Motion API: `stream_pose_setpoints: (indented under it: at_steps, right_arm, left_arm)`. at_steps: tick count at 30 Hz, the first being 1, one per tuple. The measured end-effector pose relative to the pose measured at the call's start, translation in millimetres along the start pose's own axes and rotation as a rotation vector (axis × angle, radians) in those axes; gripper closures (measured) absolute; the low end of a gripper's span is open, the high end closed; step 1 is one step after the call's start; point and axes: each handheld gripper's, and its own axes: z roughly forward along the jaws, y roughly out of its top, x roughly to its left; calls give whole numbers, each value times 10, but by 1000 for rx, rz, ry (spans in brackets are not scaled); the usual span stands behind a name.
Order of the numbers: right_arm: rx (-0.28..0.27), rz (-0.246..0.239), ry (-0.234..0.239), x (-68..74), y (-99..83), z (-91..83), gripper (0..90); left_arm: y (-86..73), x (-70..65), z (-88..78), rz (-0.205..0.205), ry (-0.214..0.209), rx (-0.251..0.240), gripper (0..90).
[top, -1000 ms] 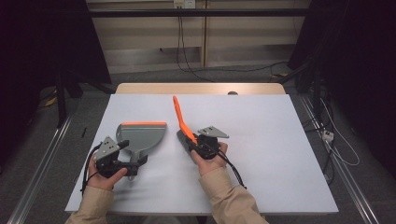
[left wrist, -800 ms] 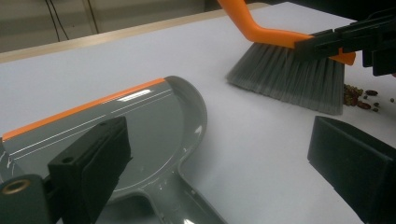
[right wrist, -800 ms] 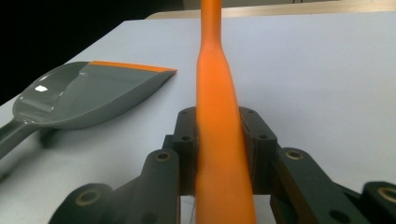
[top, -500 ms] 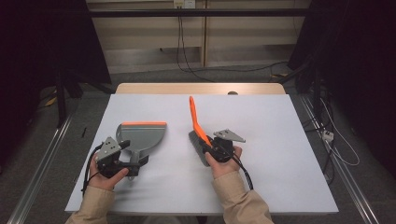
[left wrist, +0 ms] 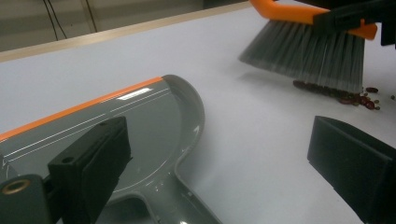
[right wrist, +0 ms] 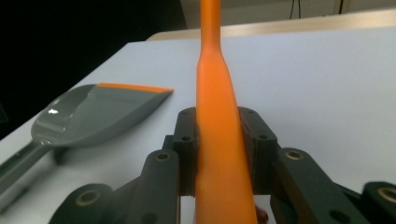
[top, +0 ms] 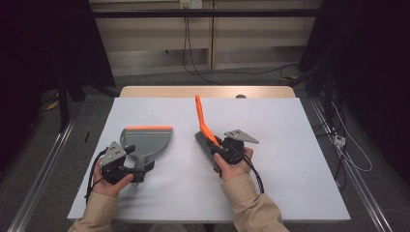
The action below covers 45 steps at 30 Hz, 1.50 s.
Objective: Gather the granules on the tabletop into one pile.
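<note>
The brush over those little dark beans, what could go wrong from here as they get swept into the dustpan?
1. The beans are small and round, lying apart from the dustpan; a hard stroke could scatter them past its orange lip.
2. The left gripper sits at the dustpan's handle, but its jaws look open around it, so the pan may slide when pushed.
3. The right gripper clamps the brush on a tapered handle; it could twist.

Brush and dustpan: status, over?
Right claw shut on brush handle, bristles by small dark bits. Left claw open, jaws astride dustpan neck. White table between brush and dustpan bare.
</note>
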Motion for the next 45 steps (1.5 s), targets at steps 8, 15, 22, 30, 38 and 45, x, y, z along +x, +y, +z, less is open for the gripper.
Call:
stream_pose_setpoints:
  at_steps: [8, 15, 22, 30, 38, 45]
  right_arm:
    - [-8, -66, 36, -102, 189, 314, 709]
    - [-8, -112, 62, -47, 247, 623, 710]
    - [30, -191, 54, -65, 163, 670, 710]
    - [47, -184, 41, -186, 103, 509, 709]
    - [40, -180, 52, -231, 95, 349, 710]
    - [-11, -176, 96, -121, 180, 412, 709]
  left_arm:
    - [-1, 10, -3, -4, -1, 2, 57]
    - [-8, 40, -10, -13, 3, 0, 57]
    - [-24, 57, -36, -17, 4, -3, 57]
    - [-9, 36, -31, -9, 5, -5, 57]
    - [-8, 29, -26, -5, 6, -2, 57]
    - [-5, 29, -20, -5, 2, -1, 57]
